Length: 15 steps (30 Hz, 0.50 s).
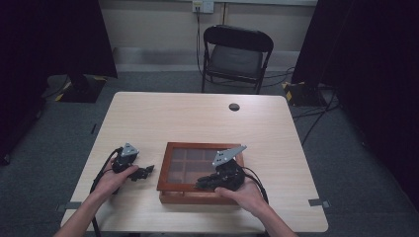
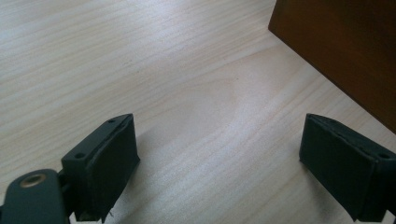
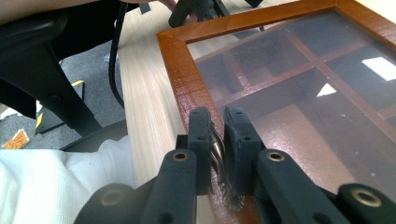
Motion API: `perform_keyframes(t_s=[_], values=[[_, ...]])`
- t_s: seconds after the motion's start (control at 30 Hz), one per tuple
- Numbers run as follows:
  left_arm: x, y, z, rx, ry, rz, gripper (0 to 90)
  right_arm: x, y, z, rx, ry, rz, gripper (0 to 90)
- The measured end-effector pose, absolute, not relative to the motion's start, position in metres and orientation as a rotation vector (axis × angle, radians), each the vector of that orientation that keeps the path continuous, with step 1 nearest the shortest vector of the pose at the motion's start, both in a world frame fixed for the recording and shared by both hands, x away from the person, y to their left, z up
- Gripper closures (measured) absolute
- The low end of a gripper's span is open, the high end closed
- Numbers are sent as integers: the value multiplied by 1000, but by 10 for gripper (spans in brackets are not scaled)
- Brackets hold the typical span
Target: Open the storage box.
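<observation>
A wooden box [image 1: 170, 170] with a clear lid over gridded compartments sits on the near middle of the desk [image 1: 197, 118]. The right gripper [image 3: 218, 140] rests over the box's near edge, its 2 fingers [image 3: 200, 135] nearly shut on a small ridged metal piece [image 3: 219, 156], possibly the lid's knob or clasp. The left gripper [image 2: 219, 158] lies on the desk just left of the box, fingers [image 2: 109, 163] spread wide and holding nothing. A black folding chair [image 1: 237, 54] stands beyond the far edge.
</observation>
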<state>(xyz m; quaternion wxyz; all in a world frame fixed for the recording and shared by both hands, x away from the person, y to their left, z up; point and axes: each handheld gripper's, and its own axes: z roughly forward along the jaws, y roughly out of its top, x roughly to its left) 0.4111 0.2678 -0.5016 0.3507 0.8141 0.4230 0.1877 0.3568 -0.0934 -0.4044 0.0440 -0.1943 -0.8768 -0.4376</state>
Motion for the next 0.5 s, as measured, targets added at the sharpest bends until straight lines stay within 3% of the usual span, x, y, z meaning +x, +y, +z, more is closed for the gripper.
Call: perform_keyframes(t_s=[0.5], values=[[411, 267, -502, 2105, 1099, 490, 106, 359, -95, -395, -601, -2668, -1368, 817]])
